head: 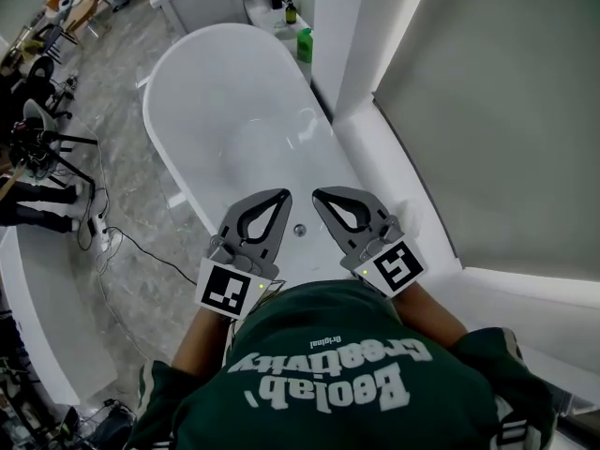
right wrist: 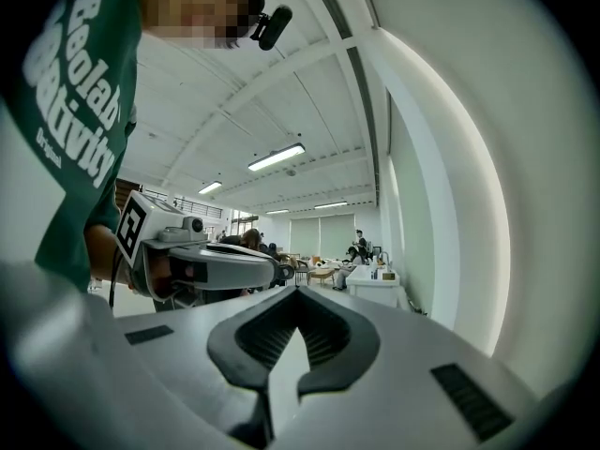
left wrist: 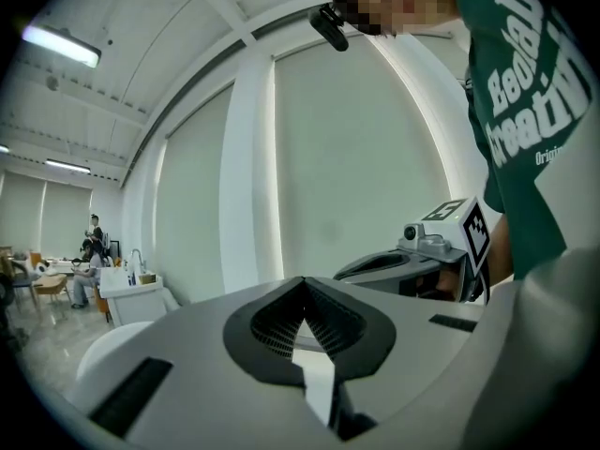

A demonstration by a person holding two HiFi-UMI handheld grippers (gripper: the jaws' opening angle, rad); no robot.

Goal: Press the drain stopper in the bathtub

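Bathtub [head: 161,111]: white, glossy, oval, freestanding. Standing upright on floor, long axis running away from camera and slanting toward upper left in head view. Rim curving smoothly around far end. Inner walls sloping down to pale basin floor, soft light reflecting off it.

Drain stopper [head: 299,230]: small round metallic disc, grey-silver. Sitting flat in bathtub floor, at bathtub's near end, roughly on bathtub's midline. Appearing too small to tell whether raised or pressed down.
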